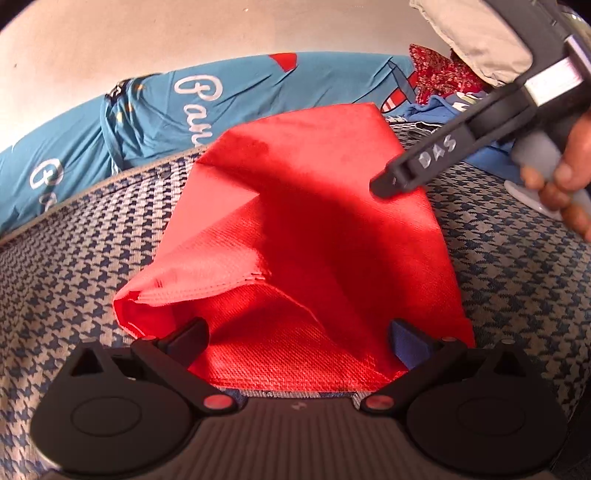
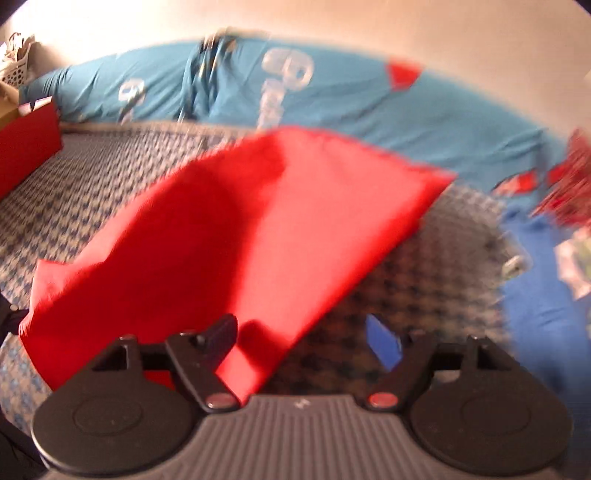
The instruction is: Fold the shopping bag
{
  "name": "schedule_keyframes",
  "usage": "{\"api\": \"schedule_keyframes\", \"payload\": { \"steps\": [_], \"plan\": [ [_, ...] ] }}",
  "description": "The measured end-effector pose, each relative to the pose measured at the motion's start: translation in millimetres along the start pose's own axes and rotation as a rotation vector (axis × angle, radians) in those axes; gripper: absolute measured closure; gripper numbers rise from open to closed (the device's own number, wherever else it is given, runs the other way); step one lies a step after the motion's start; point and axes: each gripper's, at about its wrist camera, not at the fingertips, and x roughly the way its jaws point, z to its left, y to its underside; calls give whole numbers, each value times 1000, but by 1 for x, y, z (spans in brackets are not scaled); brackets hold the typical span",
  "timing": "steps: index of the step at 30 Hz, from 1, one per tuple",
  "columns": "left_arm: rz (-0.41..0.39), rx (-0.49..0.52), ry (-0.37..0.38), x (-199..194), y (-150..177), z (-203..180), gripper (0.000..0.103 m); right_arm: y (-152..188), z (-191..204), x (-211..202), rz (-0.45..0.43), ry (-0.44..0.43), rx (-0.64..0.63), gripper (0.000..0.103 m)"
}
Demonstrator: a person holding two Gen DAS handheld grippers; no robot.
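A red fabric shopping bag (image 1: pixel 314 229) lies flat on a blue-and-white houndstooth surface (image 1: pixel 74 266), its left part folded over with a stitched hem showing. My left gripper (image 1: pixel 299 339) is open, its jaws wide apart over the bag's near edge. My right gripper (image 1: pixel 388 184) shows in the left wrist view from the right, held by a hand, its tip over the bag's right edge. In the blurred right wrist view the bag (image 2: pixel 258 229) lies ahead; my right gripper (image 2: pixel 303 343) is open and empty at its near corner.
A turquoise printed sheet (image 1: pixel 240 99) is bunched behind the bag. Red patterned cloth (image 1: pixel 439 74) and blue cloth (image 1: pixel 480 155) lie at the right. A grey pillow (image 1: pixel 476 33) is at top right. A red box (image 2: pixel 26 147) and a white basket (image 2: pixel 14 70) stand at the left.
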Motion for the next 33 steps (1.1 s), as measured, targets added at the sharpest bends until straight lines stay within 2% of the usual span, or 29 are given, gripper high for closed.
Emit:
{"api": "schedule_keyframes", "payload": {
  "steps": [1, 3, 5, 6, 10, 13, 20, 25, 31, 33],
  "plan": [
    [-3, 3, 1, 0, 0, 0, 0, 0, 3, -7, -37, -7, -3, 31],
    [-6, -1, 7, 0, 1, 1, 0, -2, 11, -16, -109, -77, -31, 28],
    [-13, -12, 17, 1, 3, 3, 0, -3, 23, -16, -142, -183, -78, 20],
    [-17, -11, 21, 1, 3, 4, 0, -2, 30, -10, -116, -218, -102, 20],
    [-25, -2, 28, 0, 4, 5, 0, 3, 50, 21, 35, -217, -152, 28],
    [-27, 13, 40, 0, 4, 8, 0, 12, 63, 37, 113, -217, -225, 28],
    [-30, 69, 79, -8, 7, 17, 0, 19, 61, 41, 147, -240, -173, 26],
    [-20, 20, 122, -9, 10, 28, 0, 20, 60, 43, 151, -228, -168, 19],
    [-39, 52, 106, -3, 6, 28, 0, 14, 58, 51, 168, -227, -149, 15],
    [-28, 29, 96, 1, 3, 34, 0, 14, 58, 52, 168, -229, -150, 15]
  ]
}}
